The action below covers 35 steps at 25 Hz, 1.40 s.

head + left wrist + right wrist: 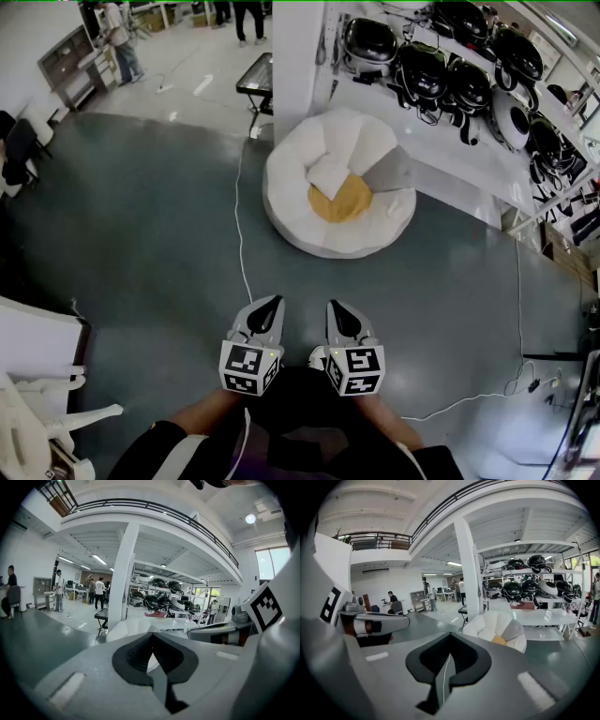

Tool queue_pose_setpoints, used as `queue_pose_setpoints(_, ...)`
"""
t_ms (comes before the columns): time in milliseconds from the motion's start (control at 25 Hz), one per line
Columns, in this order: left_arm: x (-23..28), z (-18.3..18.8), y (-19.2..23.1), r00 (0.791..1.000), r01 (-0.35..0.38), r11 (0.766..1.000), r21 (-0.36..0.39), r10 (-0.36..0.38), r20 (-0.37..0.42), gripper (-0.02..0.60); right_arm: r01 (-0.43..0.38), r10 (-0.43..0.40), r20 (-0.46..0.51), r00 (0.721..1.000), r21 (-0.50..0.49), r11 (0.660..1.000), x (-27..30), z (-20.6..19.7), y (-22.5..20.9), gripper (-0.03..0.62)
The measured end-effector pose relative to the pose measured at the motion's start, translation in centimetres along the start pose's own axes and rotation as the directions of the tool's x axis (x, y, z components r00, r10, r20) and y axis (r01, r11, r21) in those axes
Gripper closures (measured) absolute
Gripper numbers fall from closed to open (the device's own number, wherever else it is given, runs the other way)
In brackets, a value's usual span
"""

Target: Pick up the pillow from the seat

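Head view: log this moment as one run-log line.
left gripper: shut, empty | right gripper: shut, empty | white square pillow: on white round beanbag seat, untouched

A square white pillar [298, 56] stands on a dark grey-green floor [141, 206]. Right of the pillar runs a long white shelf rack [450, 155] loaded with shiny black helmets [422, 70]. Just left of the pillar's foot is a small black table [256, 75]. From the pillar's foot a thin white cable [238, 225] trails across the floor toward the camera. Far to the pillar's left, on paler flooring, a person in a light top [120, 42] stands near a grey cabinet [66, 61]. Above the pillar, a dark-railed gallery [154, 508] curves.
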State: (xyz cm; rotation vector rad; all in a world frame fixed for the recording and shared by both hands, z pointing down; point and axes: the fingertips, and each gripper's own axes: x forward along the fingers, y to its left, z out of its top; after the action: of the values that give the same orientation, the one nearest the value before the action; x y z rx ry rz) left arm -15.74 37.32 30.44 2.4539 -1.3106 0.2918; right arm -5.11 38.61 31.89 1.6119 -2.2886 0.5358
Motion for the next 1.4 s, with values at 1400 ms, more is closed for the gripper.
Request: queue_pose_setpoints(1400, 4.3, 2.4, -5.8, 0.998, -0.036, 0.999, 0.025, 0.035, 0.049, 0.58, -0.039, 0.038, 0.066, 0.997, 0.008, 0.999, -2.1, 1.8, -7.2, 0.592)
